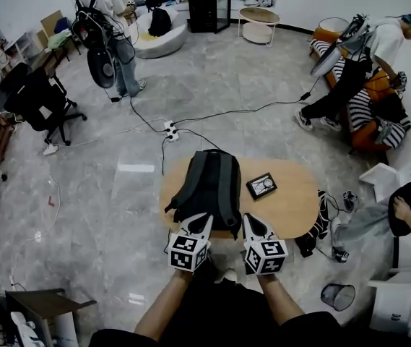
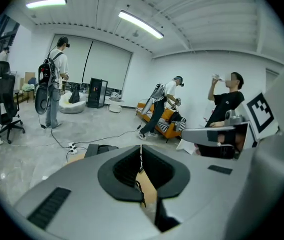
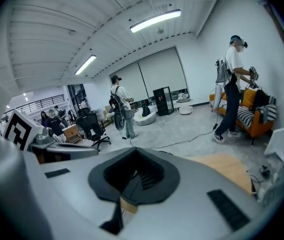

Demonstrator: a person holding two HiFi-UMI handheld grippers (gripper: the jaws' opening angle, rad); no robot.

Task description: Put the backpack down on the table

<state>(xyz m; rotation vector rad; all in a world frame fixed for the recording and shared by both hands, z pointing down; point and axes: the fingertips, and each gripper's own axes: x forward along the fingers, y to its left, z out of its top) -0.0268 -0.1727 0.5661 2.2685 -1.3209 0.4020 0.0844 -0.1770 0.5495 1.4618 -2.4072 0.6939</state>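
Backpack (image 1: 209,186) flat on the bench (image 1: 292,201), both tongs closed on nothing.
It lies just ahead of your left tongs (image 1: 202,221), long axis running away from you; your right tongs (image 1: 253,223) sit off its near corner.

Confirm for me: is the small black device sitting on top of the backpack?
No, the black device lies flat on the bare wood of the table, beside the backpack on its right.

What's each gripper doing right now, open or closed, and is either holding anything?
Left gripper: closed, nothing visibly held.
Right gripper: closed, nothing visibly held.
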